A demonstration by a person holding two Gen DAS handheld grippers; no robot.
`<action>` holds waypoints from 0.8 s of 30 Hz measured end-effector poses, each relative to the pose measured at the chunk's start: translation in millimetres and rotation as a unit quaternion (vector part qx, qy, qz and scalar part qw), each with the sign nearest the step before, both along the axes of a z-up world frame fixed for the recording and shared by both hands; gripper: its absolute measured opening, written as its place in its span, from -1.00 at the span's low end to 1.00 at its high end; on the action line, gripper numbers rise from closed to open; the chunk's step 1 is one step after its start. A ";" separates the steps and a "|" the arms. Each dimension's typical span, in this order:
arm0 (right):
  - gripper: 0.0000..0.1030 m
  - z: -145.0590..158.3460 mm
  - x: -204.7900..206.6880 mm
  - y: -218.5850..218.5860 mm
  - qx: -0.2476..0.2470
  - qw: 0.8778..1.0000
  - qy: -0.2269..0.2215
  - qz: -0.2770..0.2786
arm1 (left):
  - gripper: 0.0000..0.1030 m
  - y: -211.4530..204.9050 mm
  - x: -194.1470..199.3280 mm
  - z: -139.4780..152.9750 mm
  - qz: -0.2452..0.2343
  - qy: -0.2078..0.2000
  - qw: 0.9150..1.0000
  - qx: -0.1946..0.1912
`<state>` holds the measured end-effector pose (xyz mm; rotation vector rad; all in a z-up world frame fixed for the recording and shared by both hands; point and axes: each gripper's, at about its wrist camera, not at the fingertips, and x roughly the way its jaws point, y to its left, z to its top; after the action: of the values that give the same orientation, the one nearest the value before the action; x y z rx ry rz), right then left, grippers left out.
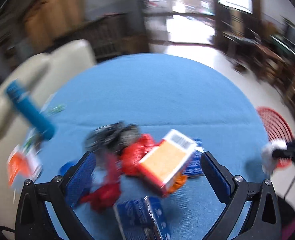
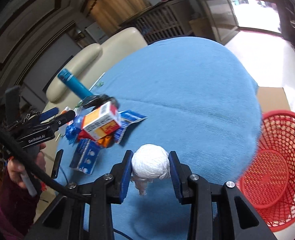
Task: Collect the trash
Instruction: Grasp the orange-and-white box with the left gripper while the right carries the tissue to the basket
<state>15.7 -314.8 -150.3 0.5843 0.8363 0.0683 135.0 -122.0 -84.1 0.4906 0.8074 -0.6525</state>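
Pinching the white paper ball (image 2: 150, 163) in my right gripper (image 2: 150, 167), I carried it toward the red basket (image 2: 275, 160); my left gripper (image 1: 147, 160) gaped empty above the wrapper pile (image 1: 139, 160).

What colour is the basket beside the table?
Red, an open mesh basket; clearest in the right wrist view.

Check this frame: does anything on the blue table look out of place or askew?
The orange-and-white carton sits tilted on a heap of crumpled wrappers instead of lying flat. A black phone-like slab lies at the table edge near the trash; whether it overhangs is unclear. The right hand-held gripper grips a white paper ball normally.
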 end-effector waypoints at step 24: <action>-0.25 8.4 -102.3 -114.9 -0.007 0.984 -0.028 -0.177 | -0.09 -41.1 -29.7 -0.4 -0.087 0.035 0.995 0.021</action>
<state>-86.6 -429.7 -141.8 0.7061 0.6683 -0.2440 105.3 -163.2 -84.5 0.5839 0.8507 -0.8191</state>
